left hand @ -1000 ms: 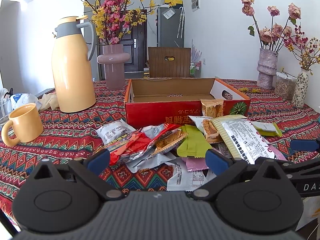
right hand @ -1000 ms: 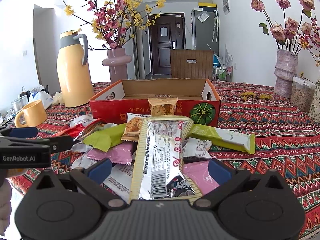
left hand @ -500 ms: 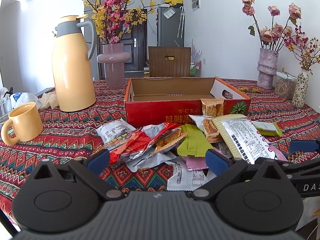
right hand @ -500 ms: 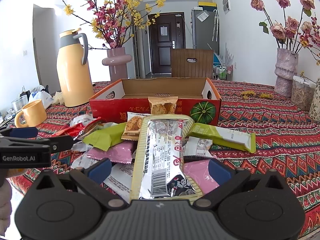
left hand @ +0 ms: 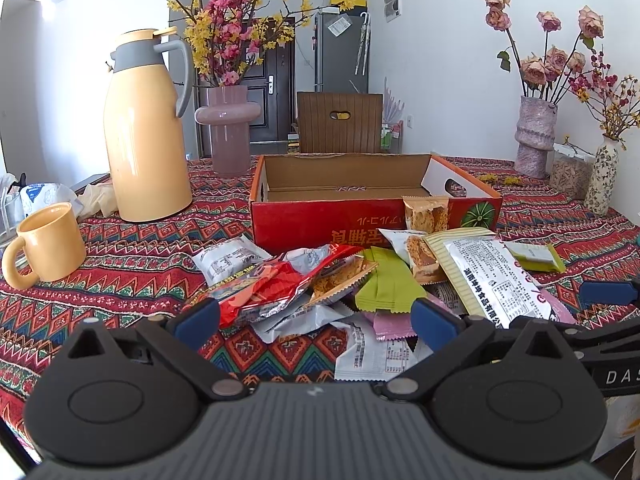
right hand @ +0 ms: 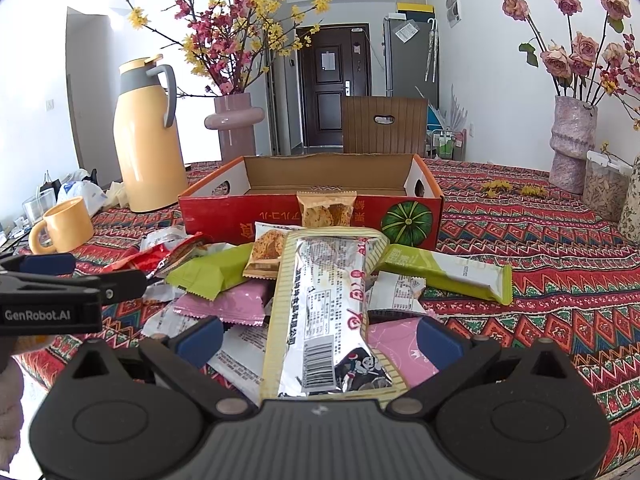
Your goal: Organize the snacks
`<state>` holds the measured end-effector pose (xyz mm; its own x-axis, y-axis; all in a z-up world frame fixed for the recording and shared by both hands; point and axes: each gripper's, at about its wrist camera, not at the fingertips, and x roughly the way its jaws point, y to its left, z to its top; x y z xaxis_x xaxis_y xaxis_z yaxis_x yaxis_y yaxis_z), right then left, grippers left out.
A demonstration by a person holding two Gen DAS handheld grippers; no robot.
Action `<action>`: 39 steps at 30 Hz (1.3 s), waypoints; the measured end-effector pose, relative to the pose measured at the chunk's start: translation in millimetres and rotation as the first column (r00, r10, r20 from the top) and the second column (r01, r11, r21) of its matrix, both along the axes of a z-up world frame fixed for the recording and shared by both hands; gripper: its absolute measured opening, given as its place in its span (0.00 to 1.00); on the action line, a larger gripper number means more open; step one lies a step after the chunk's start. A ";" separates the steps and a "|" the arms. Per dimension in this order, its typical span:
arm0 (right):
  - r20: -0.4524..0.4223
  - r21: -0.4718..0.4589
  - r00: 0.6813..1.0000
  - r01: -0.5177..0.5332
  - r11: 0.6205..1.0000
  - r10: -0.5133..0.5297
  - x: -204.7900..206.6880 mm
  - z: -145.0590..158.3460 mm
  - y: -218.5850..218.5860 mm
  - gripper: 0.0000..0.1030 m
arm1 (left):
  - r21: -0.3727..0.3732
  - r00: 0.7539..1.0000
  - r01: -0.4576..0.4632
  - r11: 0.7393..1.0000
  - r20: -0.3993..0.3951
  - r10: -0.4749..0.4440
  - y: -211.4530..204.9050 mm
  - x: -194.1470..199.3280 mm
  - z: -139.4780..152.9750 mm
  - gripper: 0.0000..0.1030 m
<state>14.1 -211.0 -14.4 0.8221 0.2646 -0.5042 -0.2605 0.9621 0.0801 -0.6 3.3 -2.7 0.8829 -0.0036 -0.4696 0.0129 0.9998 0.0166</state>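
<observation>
On the counter [left hand: 132, 268], spread with a red zigzag-patterned cloth, a heap of crinkly wrapped snack packets [left hand: 360, 280] lies just in front of an open red cardboard box [right hand: 312, 196], which looks empty as far as its interior shows. One small clear packet of brown biscuits [right hand: 326, 210] leans upright against the box's front wall, propped there by the packets below it. A long cream-striped foil packet with a barcode [right hand: 328, 312] lies on top of the heap, its near end reaching toward the right tongs [right hand: 318, 338], which hover spread wide on either side of it with nothing gripped. The left tongs [left hand: 316, 318] are also spread wide and empty, poised low over the red-and-silver foil wrapper [left hand: 272, 284] and green sachet [left hand: 384, 284] at the heap's left side.

Both tongs sit at the counter's near edge, facing the box, probably so packets can be lifted straight forward into it. No sorting appears done yet. A tall yellow thermos jug [left hand: 148, 128] and yellow mug [left hand: 48, 244] stand well apart to the left, clear of the work.
</observation>
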 end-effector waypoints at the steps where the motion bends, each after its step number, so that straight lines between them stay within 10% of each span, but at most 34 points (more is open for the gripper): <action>1: 0.000 0.000 1.000 0.000 1.000 0.000 0.0 0.0 0.0 1.00 | 0.000 1.000 0.000 1.000 0.000 0.000 0.0 0.0 0.0 1.00; 39: -0.052 -0.098 0.998 -0.030 0.995 0.025 36.3 -24.9 27.1 0.65 | -0.026 0.998 -0.032 0.999 -0.046 0.031 15.2 11.3 -13.1 1.00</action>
<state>50.4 -183.9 -39.4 0.7877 0.2335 -0.5701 -0.2851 0.9585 -0.0013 10.6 18.5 -15.7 0.8602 0.0108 -0.5099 -0.0185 0.9998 -0.0099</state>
